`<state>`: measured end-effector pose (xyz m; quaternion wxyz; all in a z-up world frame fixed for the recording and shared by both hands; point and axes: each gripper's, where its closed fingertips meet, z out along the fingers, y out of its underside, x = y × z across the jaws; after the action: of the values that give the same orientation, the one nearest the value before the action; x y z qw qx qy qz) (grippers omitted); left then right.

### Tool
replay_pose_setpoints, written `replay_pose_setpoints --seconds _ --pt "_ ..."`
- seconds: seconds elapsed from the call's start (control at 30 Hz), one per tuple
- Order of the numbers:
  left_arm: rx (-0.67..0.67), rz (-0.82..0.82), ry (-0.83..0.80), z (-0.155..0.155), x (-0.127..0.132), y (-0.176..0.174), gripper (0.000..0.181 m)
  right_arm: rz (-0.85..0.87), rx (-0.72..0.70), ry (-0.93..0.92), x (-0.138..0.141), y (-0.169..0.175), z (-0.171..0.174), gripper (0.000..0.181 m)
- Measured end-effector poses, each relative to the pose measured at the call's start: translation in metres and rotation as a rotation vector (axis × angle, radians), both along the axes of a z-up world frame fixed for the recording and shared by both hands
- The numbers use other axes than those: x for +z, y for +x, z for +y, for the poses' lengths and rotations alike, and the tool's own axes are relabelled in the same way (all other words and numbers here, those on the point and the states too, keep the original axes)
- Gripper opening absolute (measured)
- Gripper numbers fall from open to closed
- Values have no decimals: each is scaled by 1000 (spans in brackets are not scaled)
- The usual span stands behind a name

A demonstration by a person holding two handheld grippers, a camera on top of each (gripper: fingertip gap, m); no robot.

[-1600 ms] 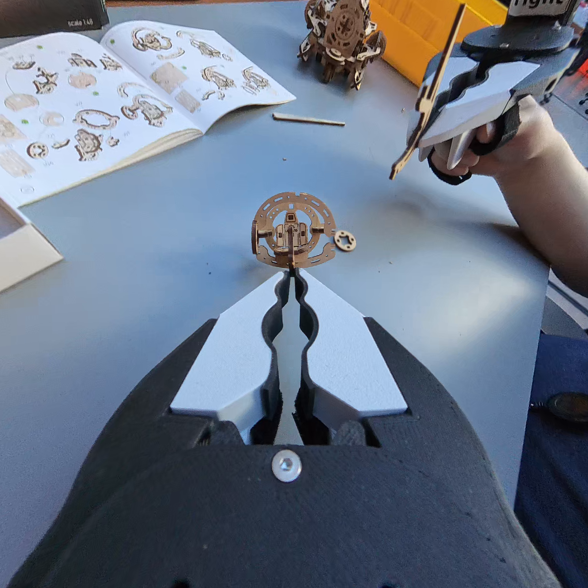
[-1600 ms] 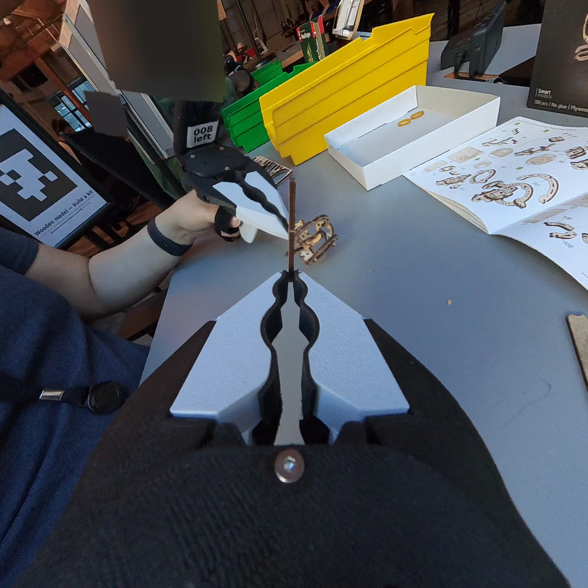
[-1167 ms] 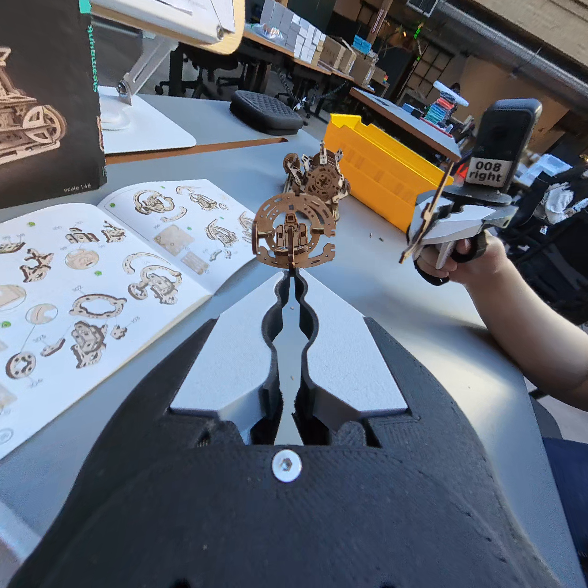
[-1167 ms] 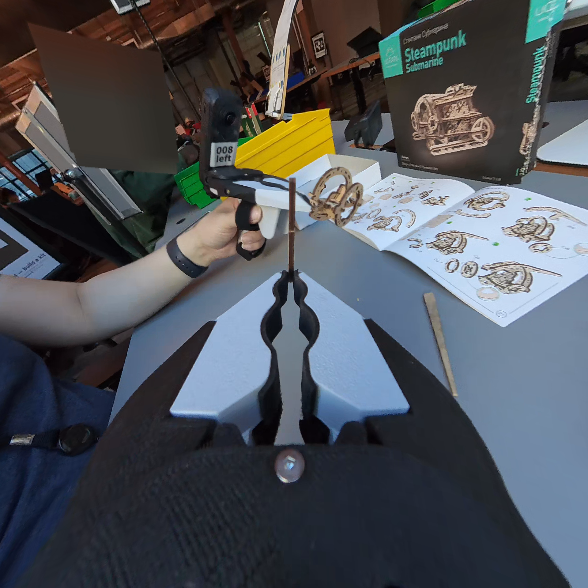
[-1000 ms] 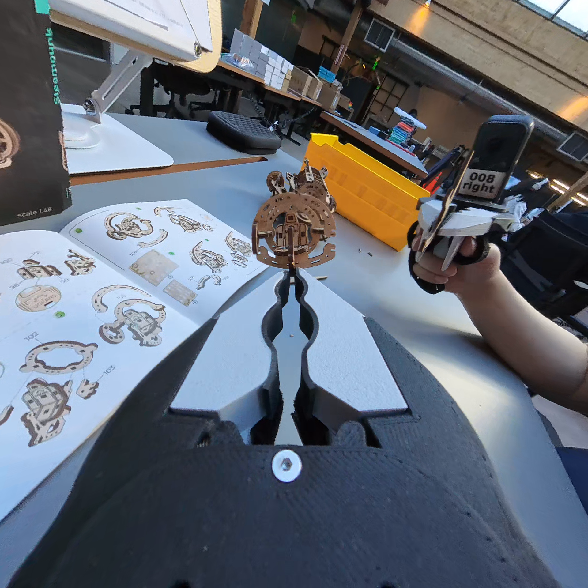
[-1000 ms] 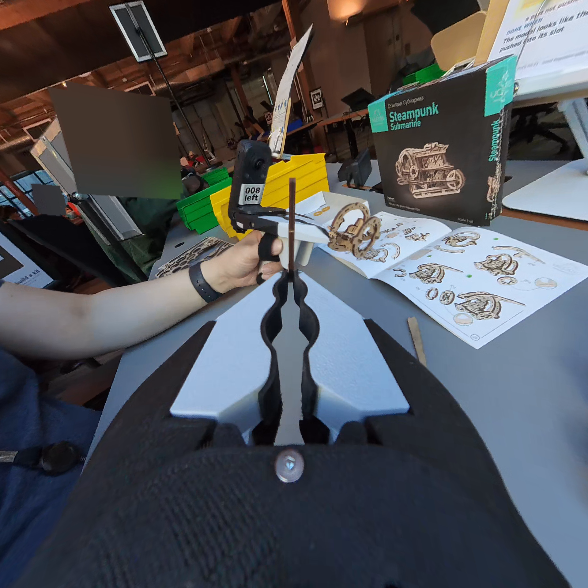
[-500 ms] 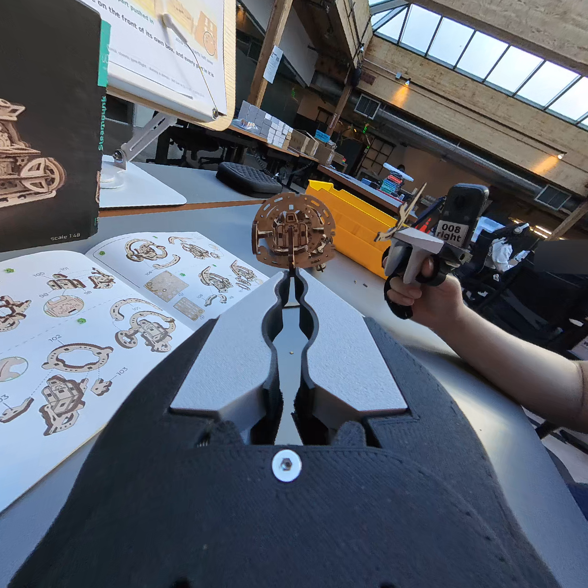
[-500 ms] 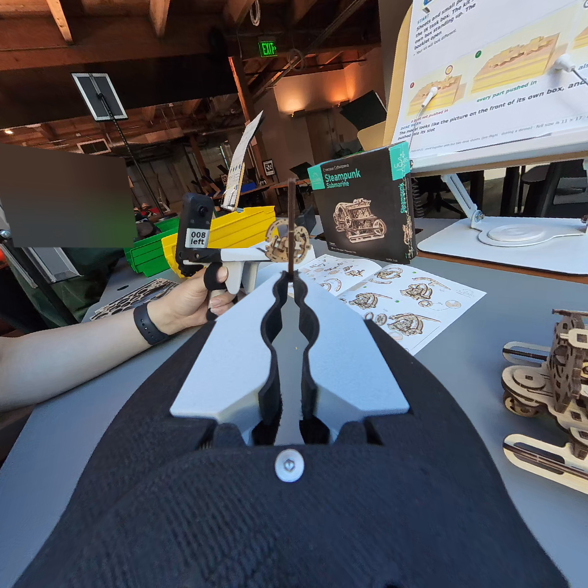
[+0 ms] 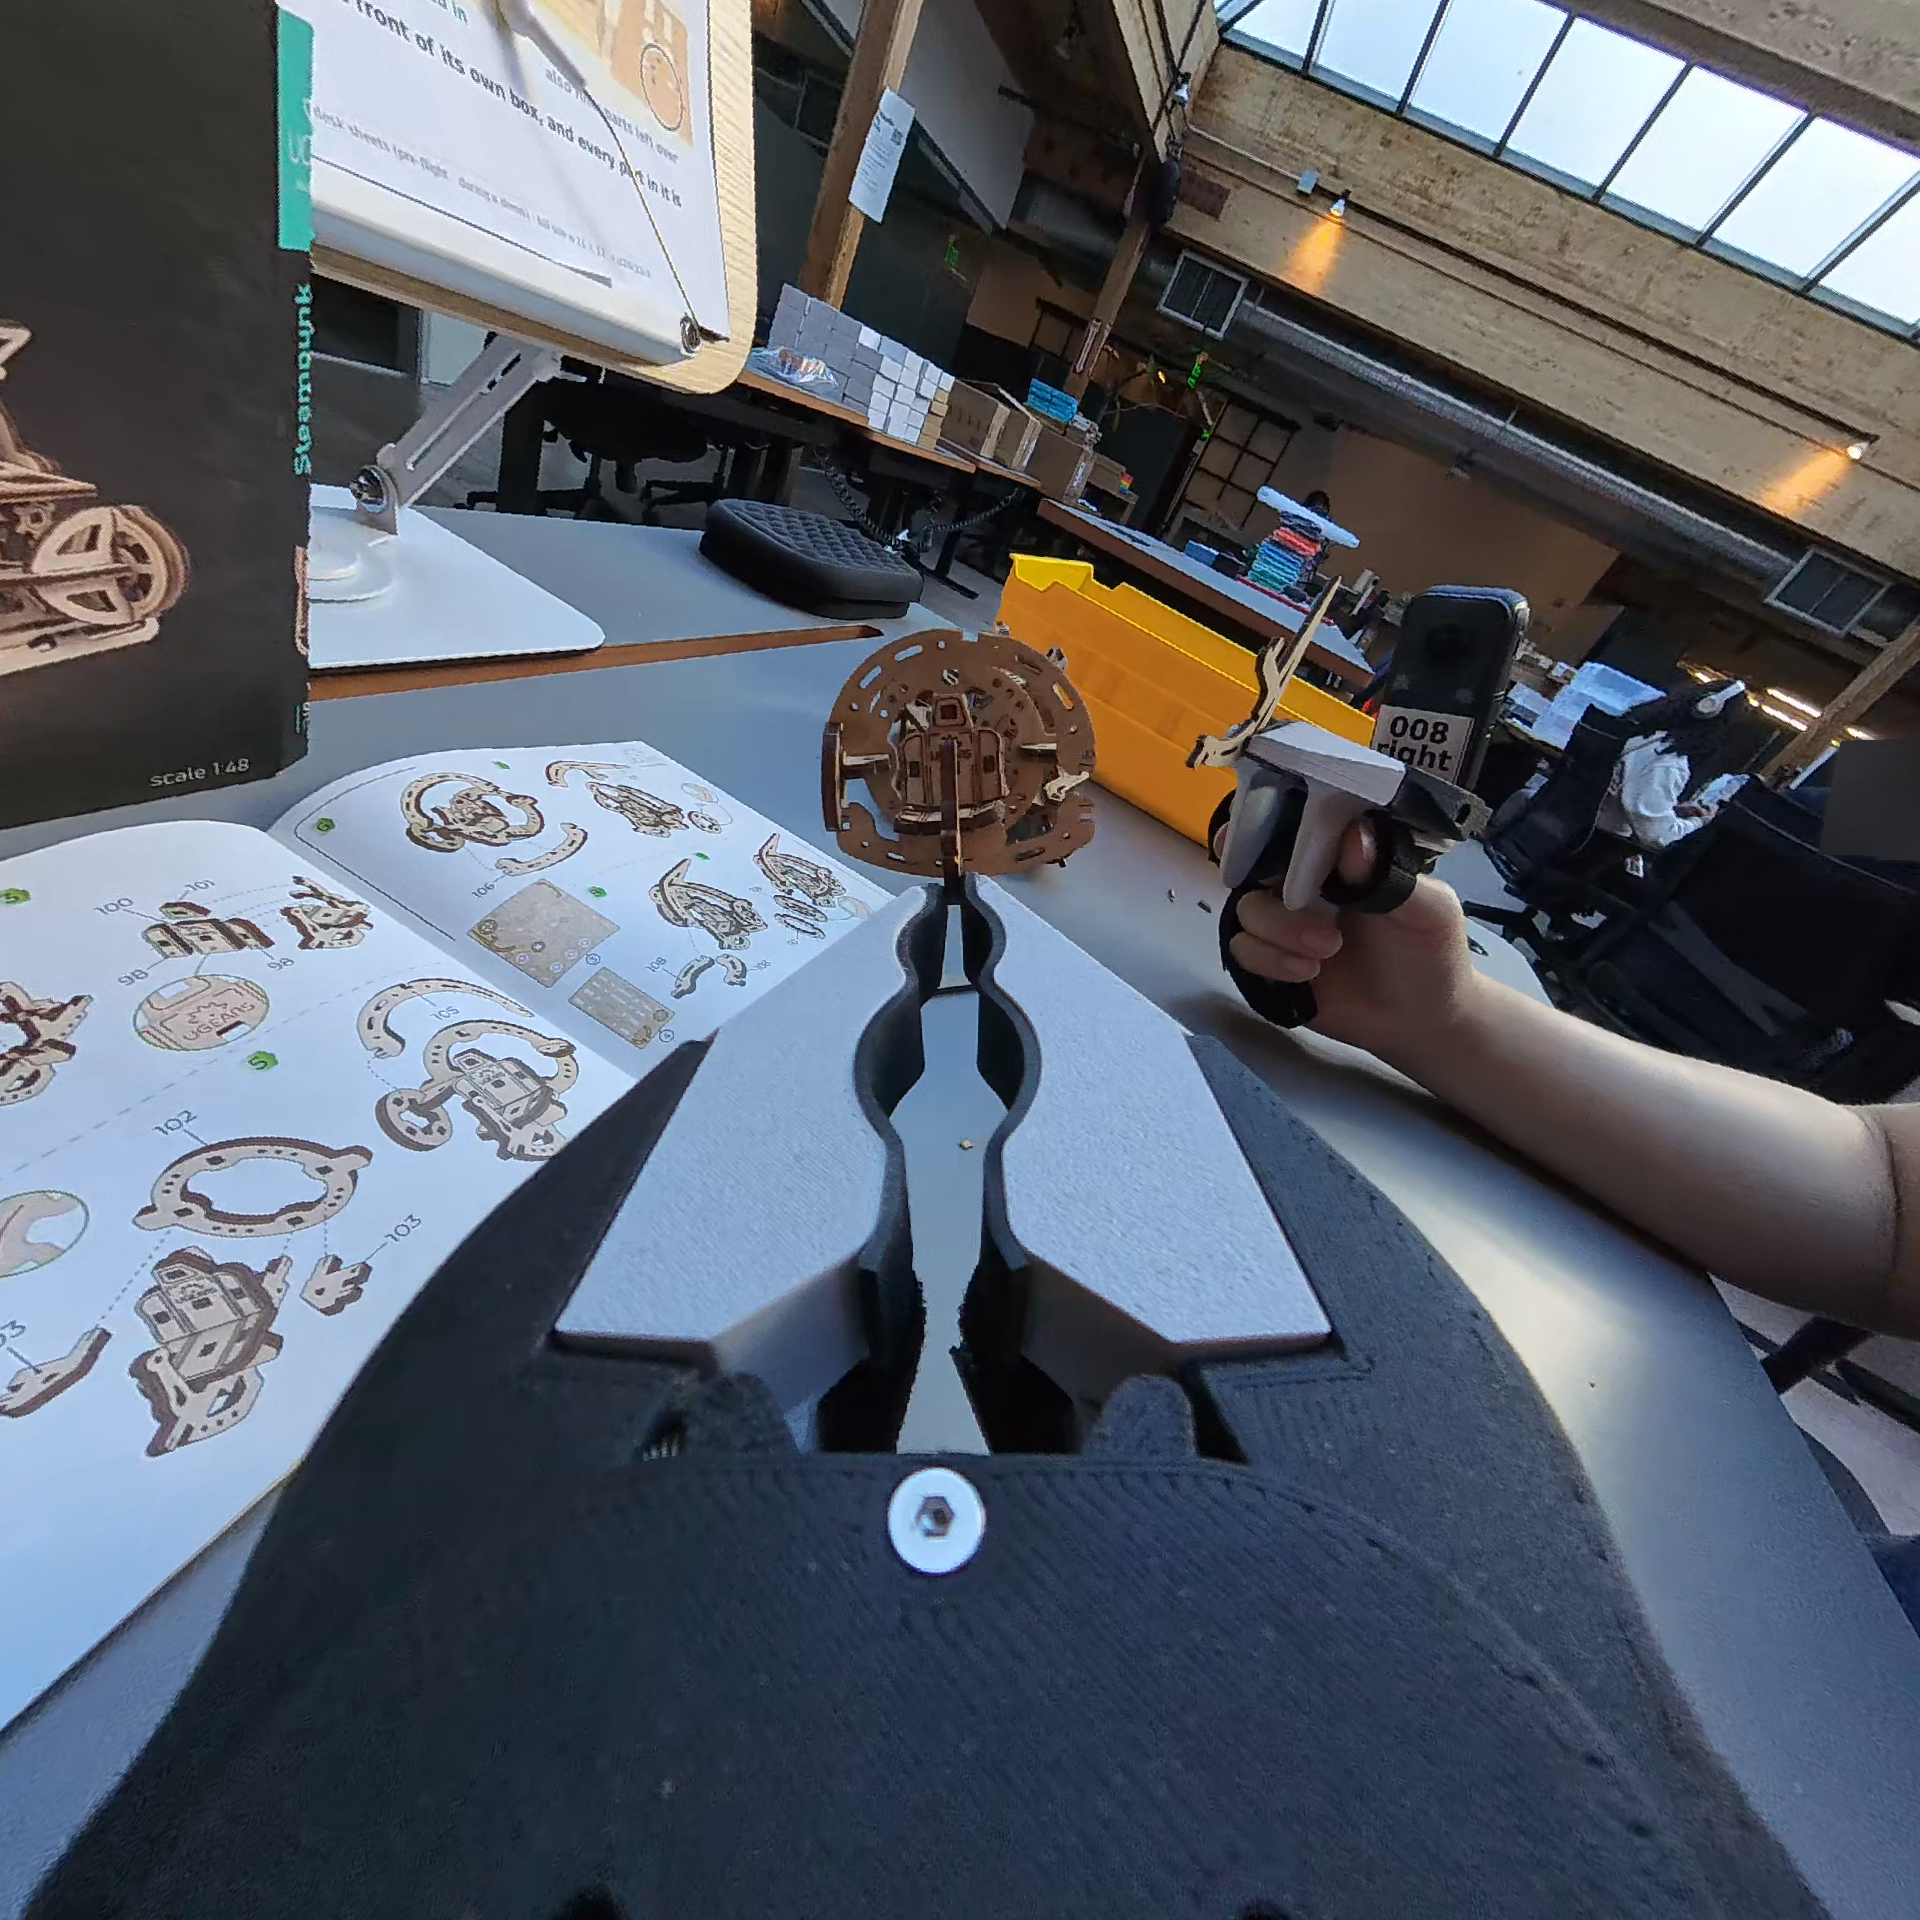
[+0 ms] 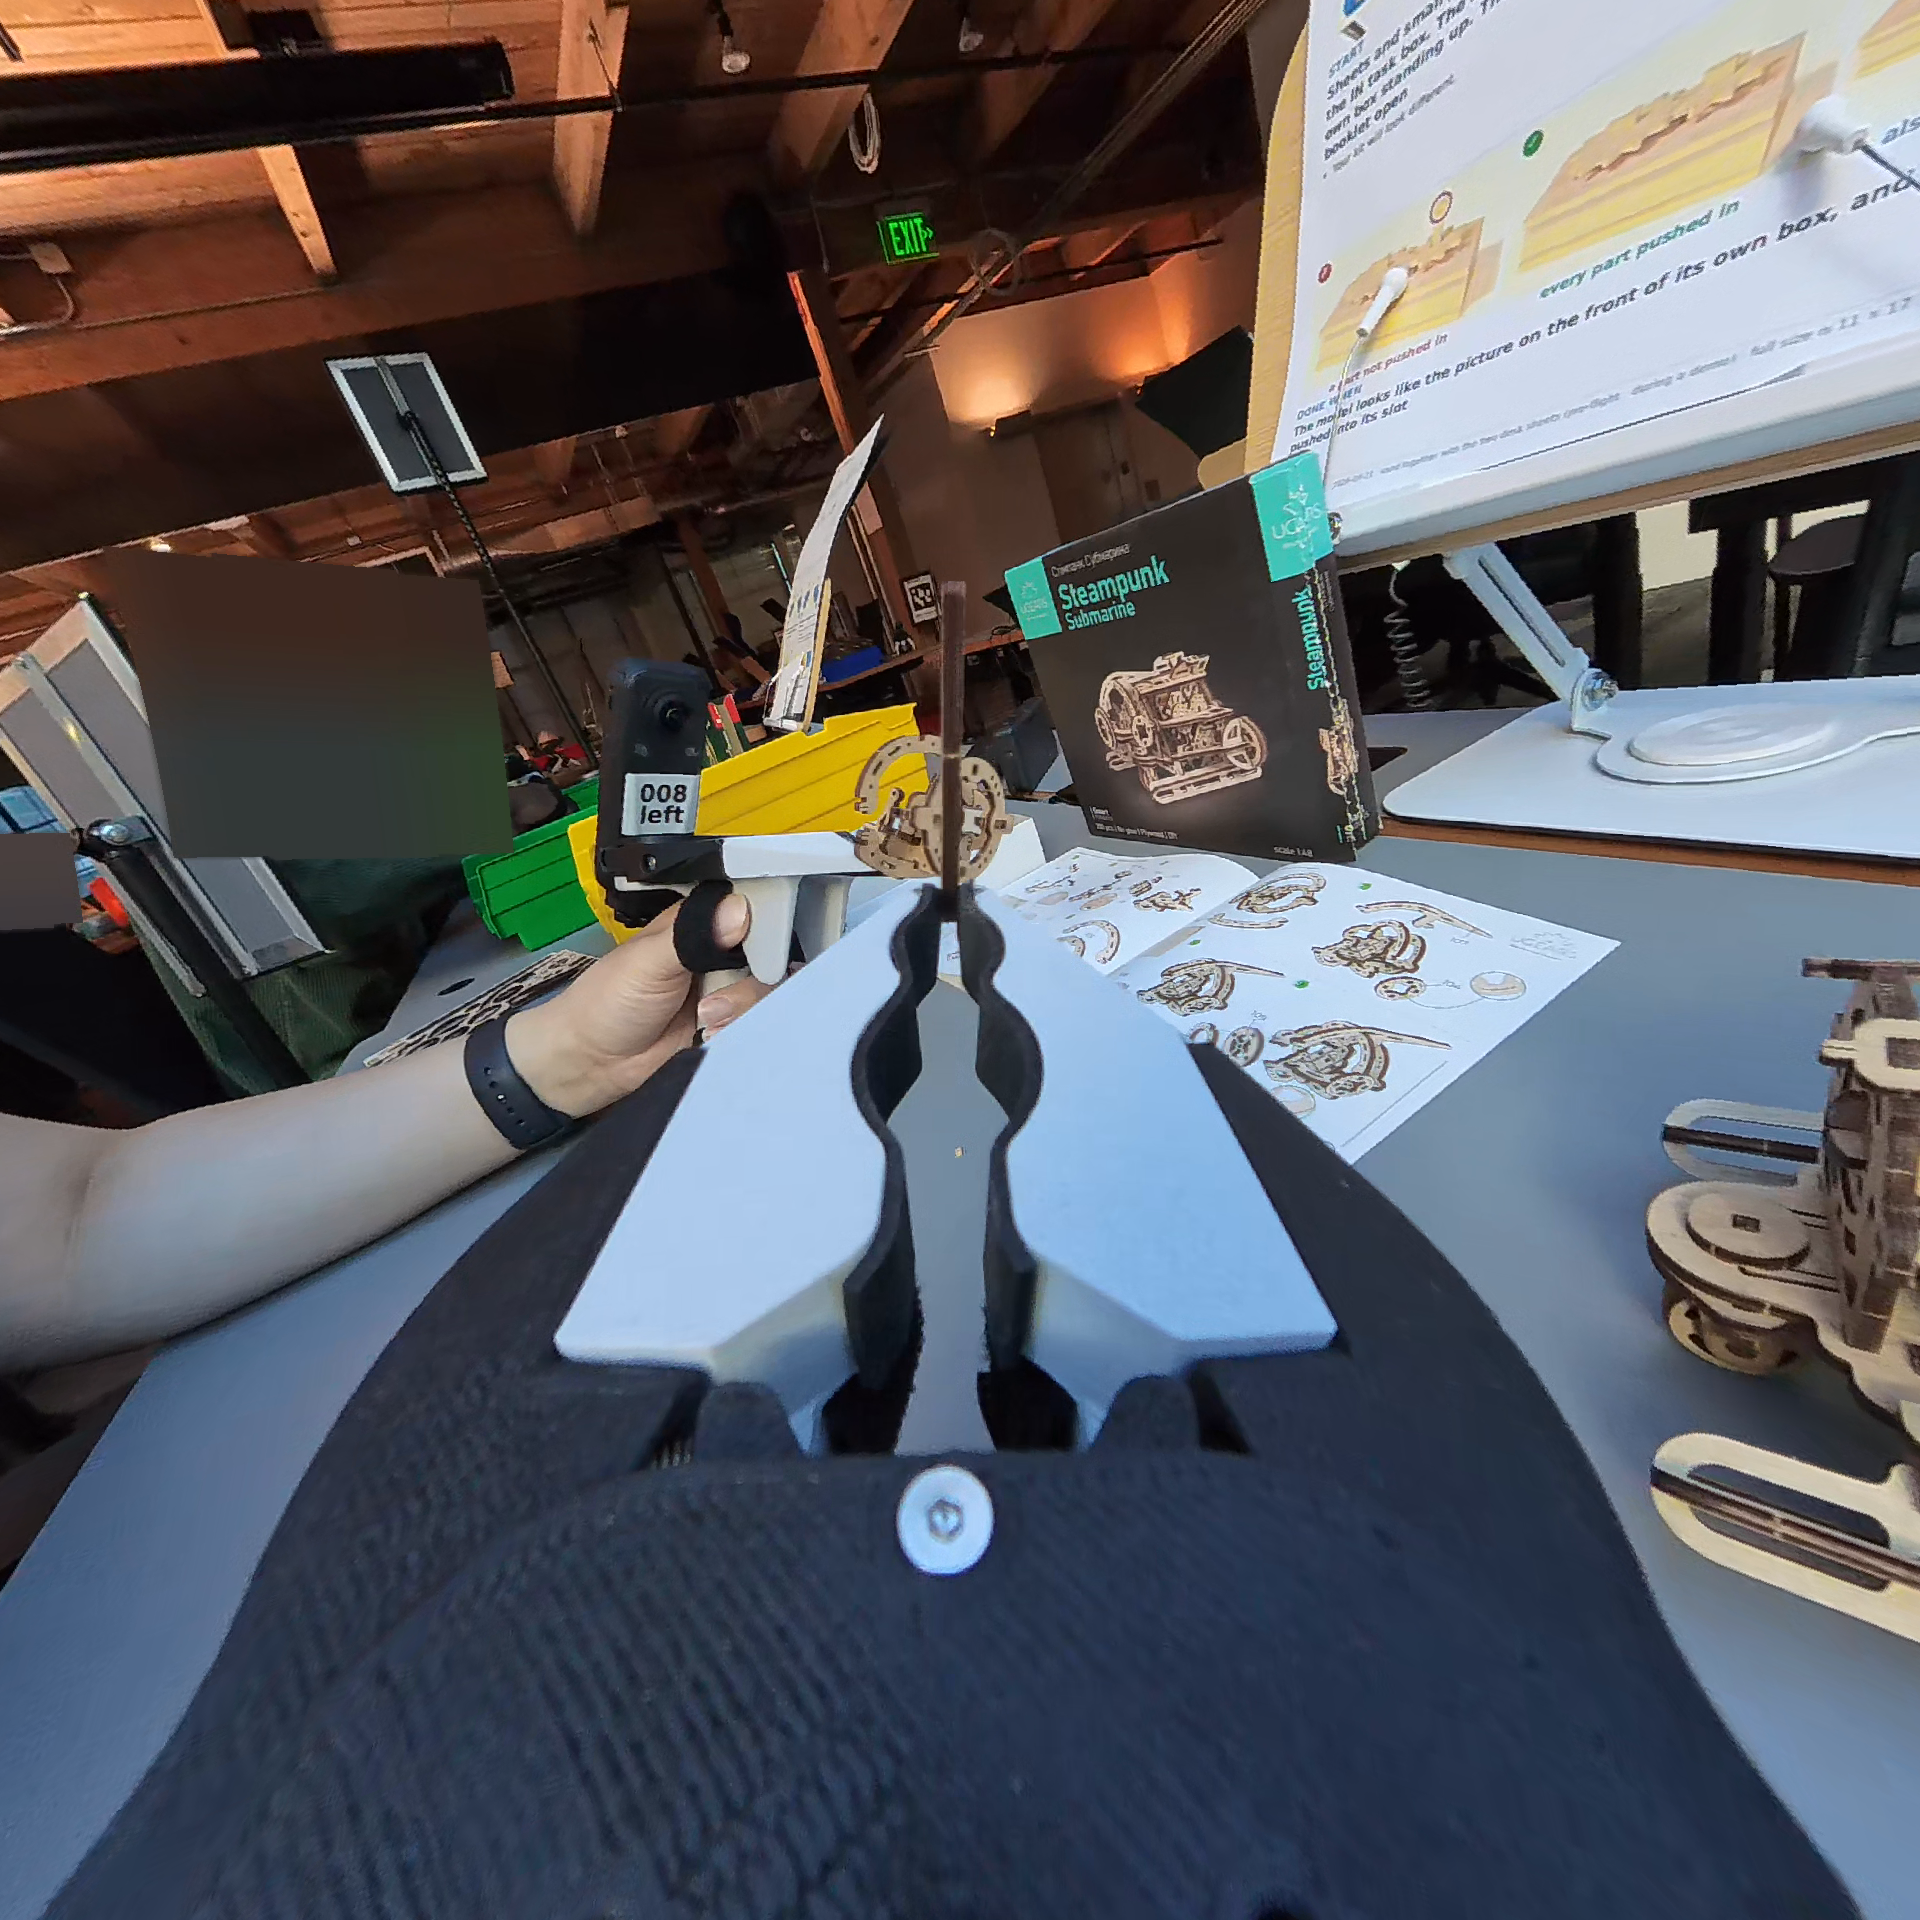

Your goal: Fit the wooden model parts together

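My left gripper [image 9: 951,894] is shut on a round wooden ring assembly [image 9: 956,769] with a small cabin piece in its middle, held upright above the grey table [image 9: 1299,1091]. The assembly also shows in the right wrist view [image 10: 930,805], at the tip of the left gripper [image 10: 831,862]. My right gripper [image 10: 948,896] is shut on a thin flat wooden part [image 10: 951,727], seen edge-on and pointing up. In the left wrist view that part [image 9: 1273,675] sticks up from the right gripper [image 9: 1226,748], to the right of the ring assembly and apart from it.
An open instruction booklet [image 9: 312,1039] lies left on the table, with the black kit box [image 9: 135,416] behind it. A yellow bin [image 9: 1143,675] stands at the back. A partly built wooden model [image 10: 1808,1247] sits at the right in the right wrist view. The grippers' ends are close to 15 cm from one another.
Both grippers have lifted off the table and tilted up to level. The right gripper has swung toward the left one, so the flat part and the ring assembly are closer together.
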<state>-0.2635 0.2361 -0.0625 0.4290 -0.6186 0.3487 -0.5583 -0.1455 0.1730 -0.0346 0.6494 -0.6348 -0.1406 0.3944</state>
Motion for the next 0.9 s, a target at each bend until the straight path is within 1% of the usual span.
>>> replay_pose_setpoints --seconds 0.17,0.4,0.9 --pt "-2 -22 -21 0 2 -1 0 20 0 -7 0 2 1 1" --pt "-2 -33 -24 0 4 -2 0 5 0 -9 -2 1 2 2" --pt "6 -35 -27 2 4 -3 0 26 -1 -13 0 4 3 1"
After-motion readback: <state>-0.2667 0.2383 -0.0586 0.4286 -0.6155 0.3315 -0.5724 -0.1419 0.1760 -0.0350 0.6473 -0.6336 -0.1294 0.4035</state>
